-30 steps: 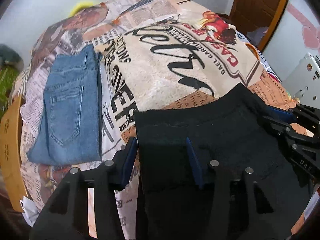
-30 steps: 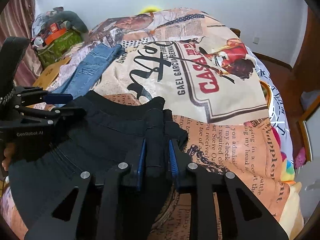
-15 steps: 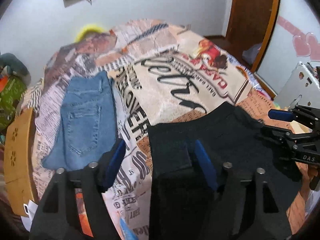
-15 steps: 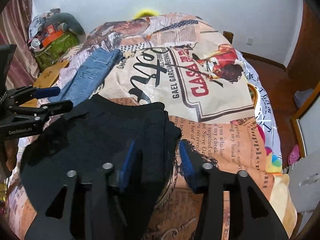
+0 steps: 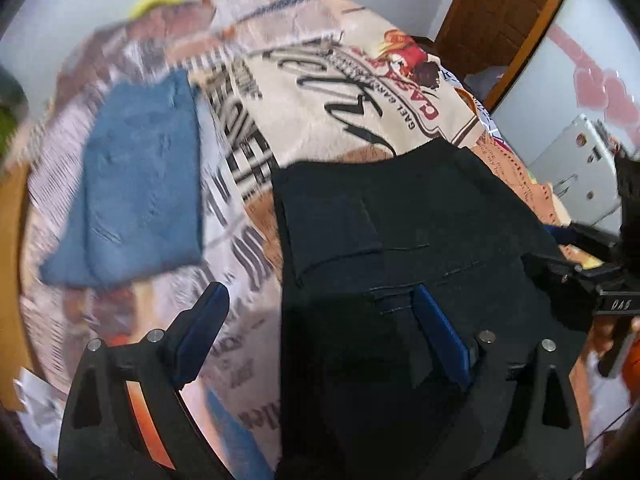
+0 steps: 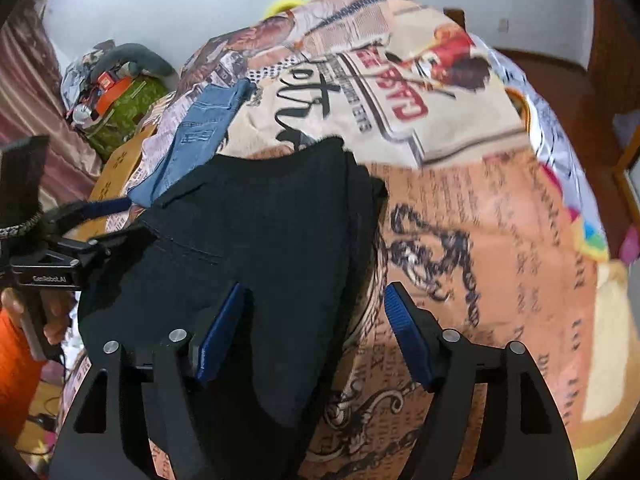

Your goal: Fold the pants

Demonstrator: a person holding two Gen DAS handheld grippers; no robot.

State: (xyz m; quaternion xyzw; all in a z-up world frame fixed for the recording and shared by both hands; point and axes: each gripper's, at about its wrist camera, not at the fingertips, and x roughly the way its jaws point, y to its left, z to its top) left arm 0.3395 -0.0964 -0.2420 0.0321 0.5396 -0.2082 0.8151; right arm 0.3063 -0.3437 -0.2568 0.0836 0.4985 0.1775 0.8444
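Note:
Black pants (image 5: 400,240) lie flat on the printed bedspread (image 5: 340,120), reaching the near edge; they also show in the right wrist view (image 6: 260,240). My left gripper (image 5: 320,328) is open over the pants' left edge, holding nothing. My right gripper (image 6: 316,332) is open over the pants' right edge, also empty. Each gripper shows in the other's view: the right one (image 5: 592,264) at far right, the left one (image 6: 88,232) at far left.
Folded blue jeans (image 5: 140,192) lie to the left of the black pants, also seen in the right wrist view (image 6: 200,136). A wooden board (image 6: 116,168) and clutter (image 6: 116,96) sit beyond the bed's left side. A wooden door (image 5: 500,20) stands at the right.
Both grippers have opened and let go of the black pants, which now lie on the bed. Both have pulled back and up a little.

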